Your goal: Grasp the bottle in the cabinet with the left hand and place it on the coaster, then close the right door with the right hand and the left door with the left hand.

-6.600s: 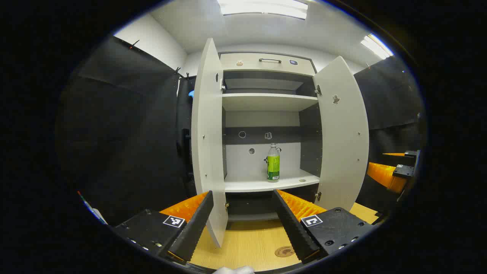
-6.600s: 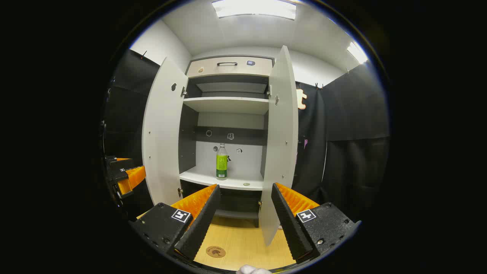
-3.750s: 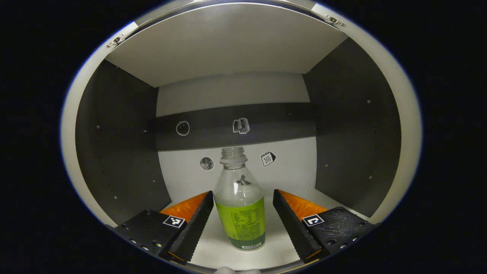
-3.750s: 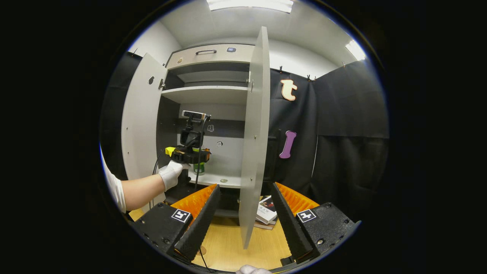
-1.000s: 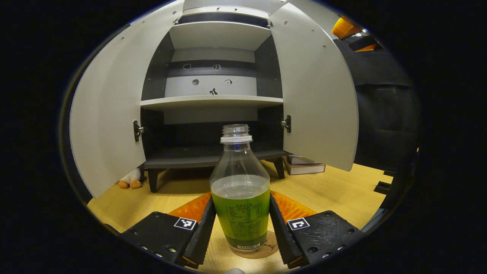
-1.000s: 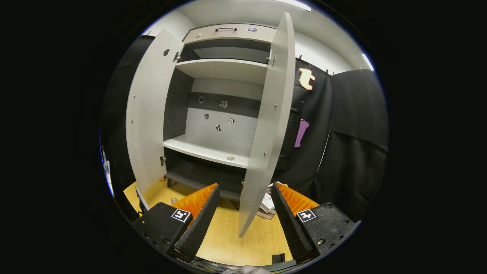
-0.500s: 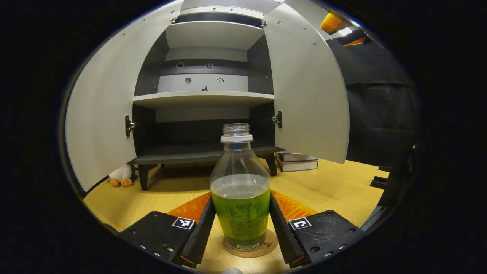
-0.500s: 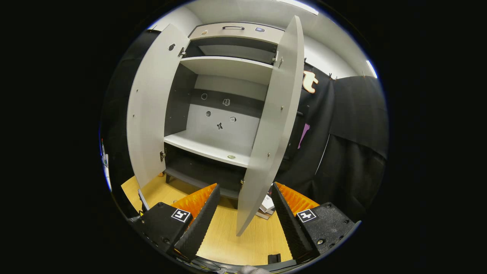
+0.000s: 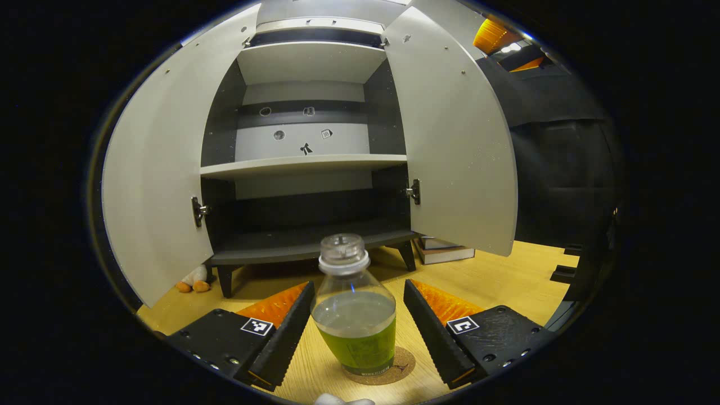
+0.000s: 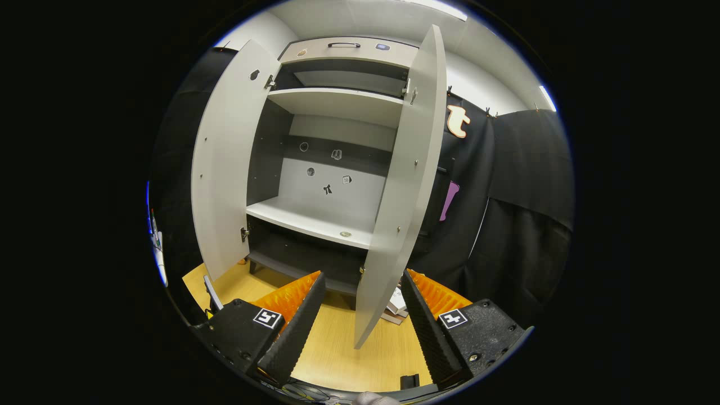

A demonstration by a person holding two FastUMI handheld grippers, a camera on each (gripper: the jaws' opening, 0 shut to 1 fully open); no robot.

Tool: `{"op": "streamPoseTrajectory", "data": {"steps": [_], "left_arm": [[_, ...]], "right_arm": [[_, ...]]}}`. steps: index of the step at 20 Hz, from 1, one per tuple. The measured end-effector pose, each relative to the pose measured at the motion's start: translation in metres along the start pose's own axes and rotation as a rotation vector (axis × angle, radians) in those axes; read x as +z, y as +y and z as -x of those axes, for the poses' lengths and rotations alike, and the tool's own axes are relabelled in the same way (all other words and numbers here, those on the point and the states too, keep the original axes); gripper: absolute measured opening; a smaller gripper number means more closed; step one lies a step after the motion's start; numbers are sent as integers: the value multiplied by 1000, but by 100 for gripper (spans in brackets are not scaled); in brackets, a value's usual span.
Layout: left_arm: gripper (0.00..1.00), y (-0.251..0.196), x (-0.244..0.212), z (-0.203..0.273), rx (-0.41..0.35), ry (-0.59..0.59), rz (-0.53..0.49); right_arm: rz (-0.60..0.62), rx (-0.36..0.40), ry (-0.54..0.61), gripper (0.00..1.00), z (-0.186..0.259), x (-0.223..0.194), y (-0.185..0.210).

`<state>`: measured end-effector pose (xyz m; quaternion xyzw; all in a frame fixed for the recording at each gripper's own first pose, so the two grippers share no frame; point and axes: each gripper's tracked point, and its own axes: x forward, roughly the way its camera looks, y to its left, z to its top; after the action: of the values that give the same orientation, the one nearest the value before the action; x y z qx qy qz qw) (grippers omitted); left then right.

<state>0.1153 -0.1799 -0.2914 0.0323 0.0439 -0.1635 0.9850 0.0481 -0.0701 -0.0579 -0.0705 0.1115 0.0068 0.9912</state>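
Observation:
A clear bottle [image 9: 354, 320] half full of green liquid, without a cap, stands upright on a round cork coaster [image 9: 400, 367] on the wooden table. My left gripper [image 9: 356, 349] is open, a finger on each side of the bottle with a gap to both. Behind it the cabinet has its left door [image 9: 154, 185] and right door [image 9: 455, 135] swung wide. In the right gripper view my right gripper [image 10: 360, 337] is open, with the lower edge of the right door [image 10: 402, 197] between its fingers, farther off. The left door [image 10: 222, 163] stands open there too.
Books [image 9: 444, 252] lie on the table by the cabinet's right leg, and a small plush toy [image 9: 191, 279] sits by its left leg. The other gripper [image 9: 500, 42] shows at the top right of the left gripper view. The cabinet shelf [image 10: 309, 219] carries a small round disc [image 10: 345, 234].
My left gripper has opened and let go of the bottle, which now stands on the coaster, and it has lifted a little. The right gripper has barely shifted.

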Motion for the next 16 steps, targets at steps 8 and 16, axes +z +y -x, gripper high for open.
{"op": "streamPoseTrajectory", "data": {"steps": [8,16], "left_arm": [[96,19,110,18,47,-56,70],[96,97,220,83,192,-118,78]], "right_arm": [[-84,-16,-68,84,13,15,-2],[-153,-30,-153,84,31,36,-5]]}}
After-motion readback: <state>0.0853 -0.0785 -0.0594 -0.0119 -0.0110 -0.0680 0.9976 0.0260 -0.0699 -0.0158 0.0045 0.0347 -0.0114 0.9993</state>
